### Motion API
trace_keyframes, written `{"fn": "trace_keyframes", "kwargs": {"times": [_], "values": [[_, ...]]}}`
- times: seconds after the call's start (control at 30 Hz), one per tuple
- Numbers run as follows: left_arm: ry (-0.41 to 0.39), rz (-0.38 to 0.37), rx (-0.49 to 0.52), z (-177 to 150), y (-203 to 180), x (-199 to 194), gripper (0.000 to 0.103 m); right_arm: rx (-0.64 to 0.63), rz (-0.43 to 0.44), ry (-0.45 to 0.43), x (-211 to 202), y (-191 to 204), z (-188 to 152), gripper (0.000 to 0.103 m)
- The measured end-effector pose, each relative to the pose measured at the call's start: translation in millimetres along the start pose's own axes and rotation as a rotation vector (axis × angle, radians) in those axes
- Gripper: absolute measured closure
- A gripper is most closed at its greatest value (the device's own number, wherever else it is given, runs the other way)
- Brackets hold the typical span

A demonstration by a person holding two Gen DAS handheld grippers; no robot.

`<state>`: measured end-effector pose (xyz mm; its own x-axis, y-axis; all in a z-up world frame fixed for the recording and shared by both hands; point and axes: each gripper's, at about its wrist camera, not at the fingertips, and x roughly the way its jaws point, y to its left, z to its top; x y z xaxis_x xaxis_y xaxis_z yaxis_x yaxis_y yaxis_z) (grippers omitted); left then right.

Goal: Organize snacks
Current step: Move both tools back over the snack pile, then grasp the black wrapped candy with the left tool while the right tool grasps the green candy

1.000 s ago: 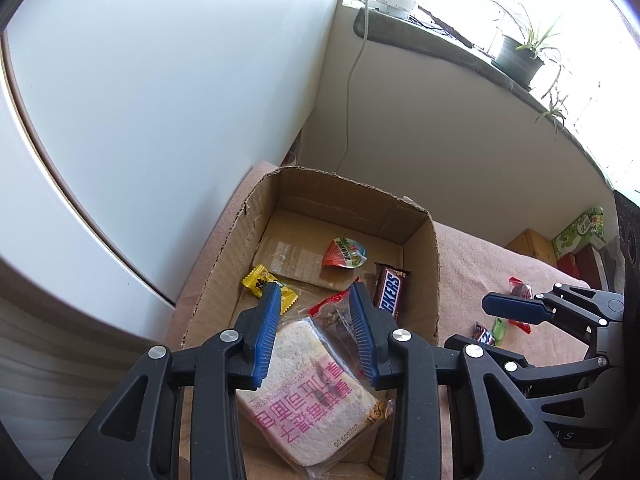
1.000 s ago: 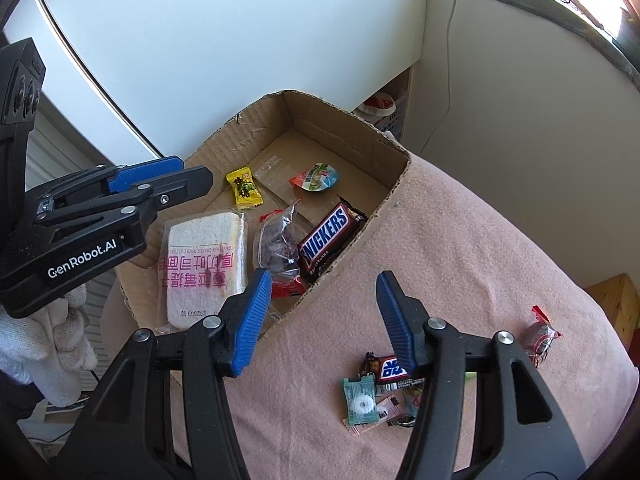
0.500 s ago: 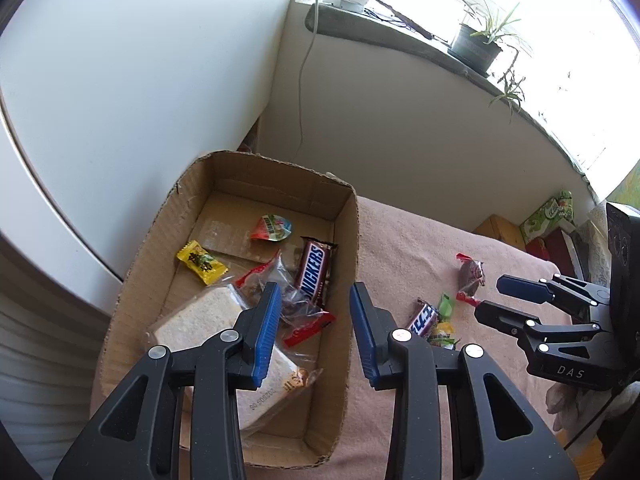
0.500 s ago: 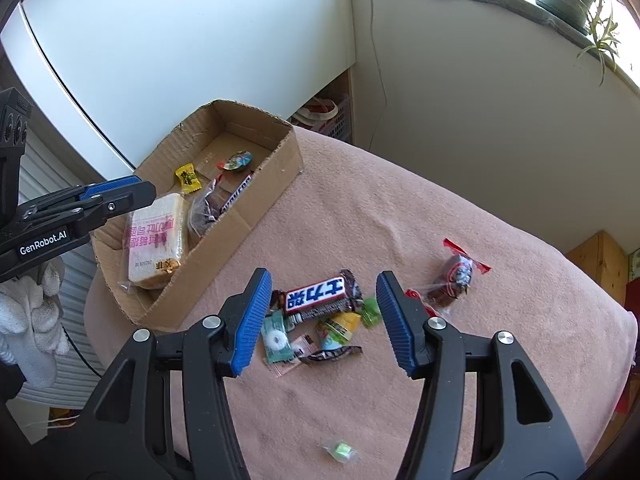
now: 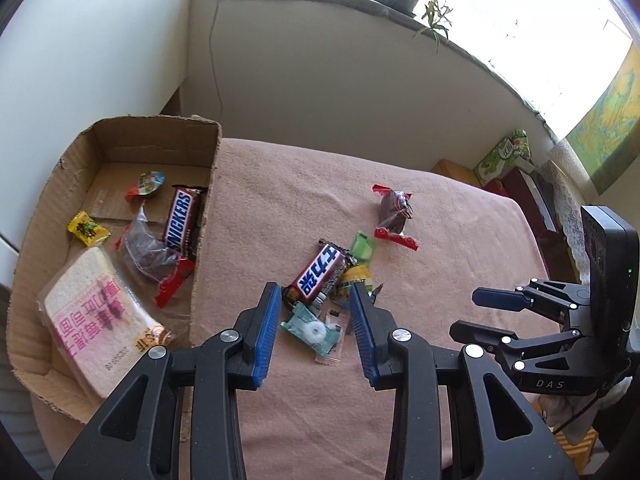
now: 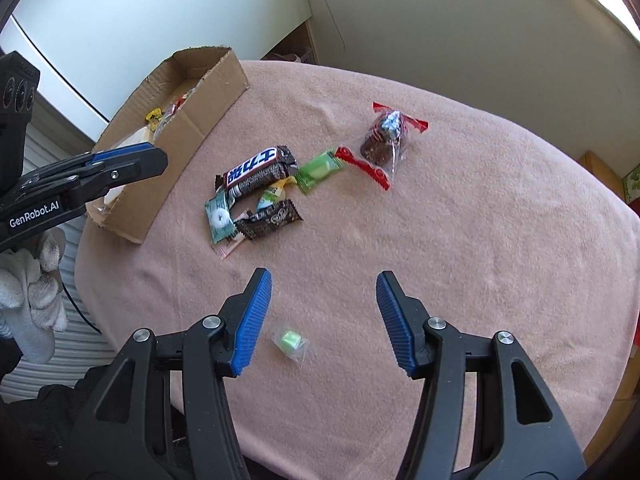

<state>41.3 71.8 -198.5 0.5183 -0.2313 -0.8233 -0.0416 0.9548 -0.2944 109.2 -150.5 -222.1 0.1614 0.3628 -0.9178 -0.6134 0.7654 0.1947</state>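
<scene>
At the far left, a cardboard box (image 5: pixel 120 152) sits on the pink cloth-covered table (image 5: pixel 440 240) and holds a wrapped sandwich (image 5: pixel 96 320), a small yellow candy (image 5: pixel 88 229), a round jelly cup (image 5: pixel 150 182), a clear bag with red ends (image 5: pixel 154 258) and a Snickers bar (image 5: pixel 182 222) lying against the box's right wall.

Just right of the box, the left gripper (image 5: pixel 314 330) hangs over the cloth with its blue pads apart and nothing pressed between them; a teal mint packet (image 5: pixel 314 330) lies on the cloth in the gap below. Beyond its tips is a loose heap: a Snickers bar with blue foreign lettering (image 5: pixel 318 276), a yellow-green wrapper (image 5: pixel 354 276) touching it, and a green candy (image 5: pixel 362 246) at the far edge. In the right wrist view a dark brown chocolate packet (image 6: pixel 272 218) also lies in that heap.

Further right, apart from the heap, rests a clear bag with a dark snack and red ends (image 5: pixel 394 214).

The right gripper (image 6: pixel 324 320) is at the right, jaws wide and empty, above bare cloth; a tiny green sweet in clear wrap (image 6: pixel 290 340) lies beneath it, nearer the left pad.
</scene>
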Motion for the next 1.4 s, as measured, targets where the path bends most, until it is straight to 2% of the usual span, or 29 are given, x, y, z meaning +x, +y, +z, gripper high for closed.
{"fn": "trace_keyframes", "kwargs": {"times": [0.23, 0.57, 0.6, 0.7, 0.8, 1.1, 1.3, 1.33, 1.4], "values": [[0.068, -0.053, 0.067, -9, -27, 31, 0.069, -0.012, 0.058, 0.029, 14, 5, -27, 0.046], [0.136, -0.044, 0.141, -11, -43, 67, 0.074, -0.013, 0.063, 0.051, 31, 13, -38, 0.046], [0.142, -0.042, 0.149, -12, -44, 69, 0.078, -0.009, 0.061, 0.052, 32, 12, -38, 0.046], [0.154, -0.038, 0.169, -15, -48, 74, 0.079, -0.005, 0.062, 0.057, 34, 11, -38, 0.052], [0.169, -0.045, 0.186, -17, -51, 78, 0.082, -0.012, 0.059, 0.063, 36, 12, -40, 0.053], [0.207, -0.033, 0.251, -24, -58, 87, 0.082, -0.021, 0.059, 0.083, 41, 11, -45, 0.053], [0.203, -0.020, 0.276, -26, -62, 89, 0.079, -0.030, 0.057, 0.083, 47, 13, -42, 0.053], [0.204, -0.023, 0.277, -26, -62, 89, 0.079, -0.033, 0.059, 0.084, 47, 14, -41, 0.054], [0.199, -0.021, 0.285, -29, -63, 88, 0.082, -0.041, 0.056, 0.089, 49, 16, -40, 0.063]]}}
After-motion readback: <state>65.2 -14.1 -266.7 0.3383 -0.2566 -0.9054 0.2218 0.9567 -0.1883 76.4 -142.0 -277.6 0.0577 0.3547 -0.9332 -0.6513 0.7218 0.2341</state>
